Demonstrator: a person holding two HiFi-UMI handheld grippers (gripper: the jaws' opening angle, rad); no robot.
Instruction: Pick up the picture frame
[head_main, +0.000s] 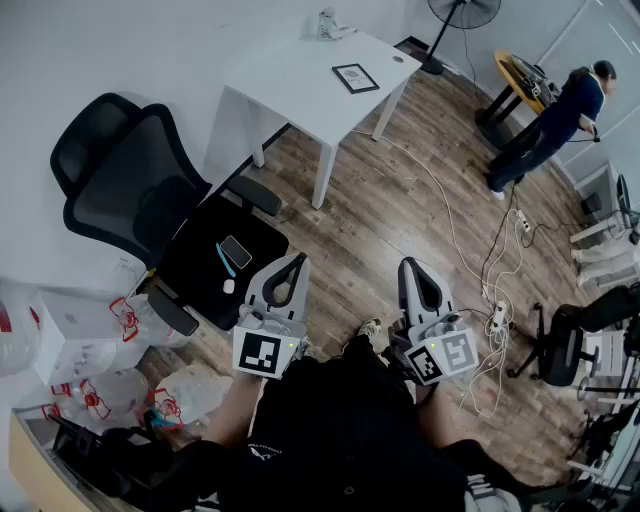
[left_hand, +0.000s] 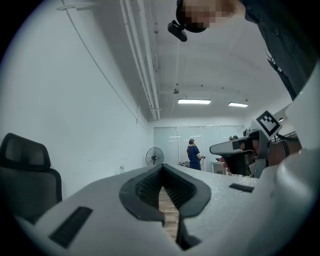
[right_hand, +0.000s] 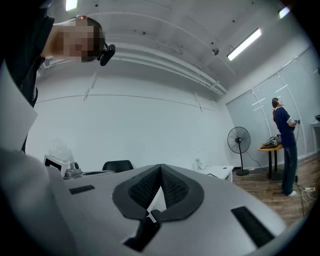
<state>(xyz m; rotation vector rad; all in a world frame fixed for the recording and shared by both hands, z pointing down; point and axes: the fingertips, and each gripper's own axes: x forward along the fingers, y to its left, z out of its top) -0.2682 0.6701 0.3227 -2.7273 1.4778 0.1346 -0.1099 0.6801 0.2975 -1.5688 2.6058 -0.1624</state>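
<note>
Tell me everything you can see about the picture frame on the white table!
The picture frame is small and roughly square. It has a thin black border, a white mat inside it and a dark picture in the middle that is too small to make out. Whether the border is wood or plastic cannot be told. It lies flat, face up, toward the far end of the white table. Only the table touches it.

The head view looks steeply down from high above the floor (head_main: 400, 220). The left gripper view and right gripper view face level across the room. All three share the fan (head_main: 465, 10) and the distant person (head_main: 560, 105).
</note>
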